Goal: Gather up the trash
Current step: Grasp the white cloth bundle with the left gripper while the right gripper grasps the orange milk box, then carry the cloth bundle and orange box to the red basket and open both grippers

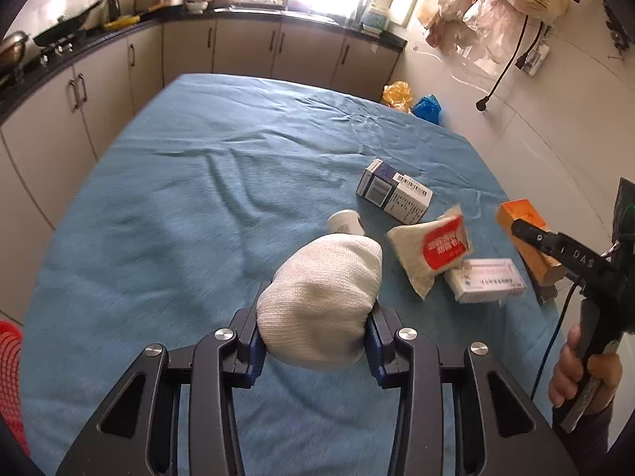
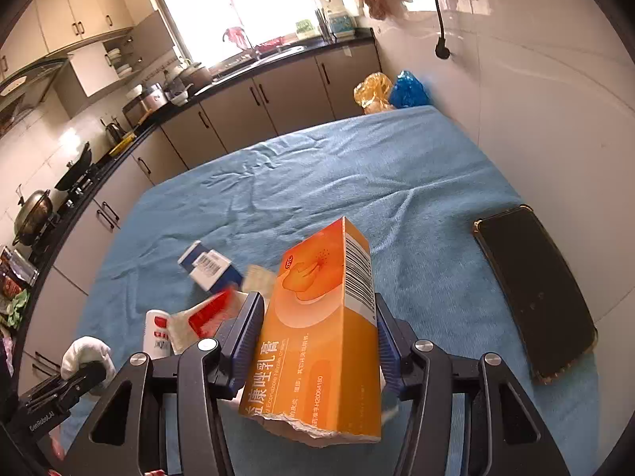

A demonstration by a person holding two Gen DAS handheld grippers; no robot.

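Observation:
My left gripper (image 1: 313, 337) is shut on a white knitted cloth bundle (image 1: 321, 297) and holds it above the blue-covered table (image 1: 178, 218). My right gripper (image 2: 319, 329) is shut on an orange medicine box (image 2: 317, 337) with a torn end. In the left wrist view the right gripper (image 1: 528, 234) with the orange box (image 1: 524, 218) is at the right edge. On the cloth lie a blue-white box (image 1: 393, 196), a red-labelled paper packet (image 1: 432, 252), a white box (image 1: 486, 279) and a small white bottle (image 1: 345, 222).
A black phone (image 2: 535, 293) lies at the table's right side by the white wall. Kitchen cabinets (image 1: 246, 47) and a counter run behind and to the left. Yellow and blue bags (image 1: 412, 99) sit past the far corner. A red basket (image 1: 10, 377) is at the lower left.

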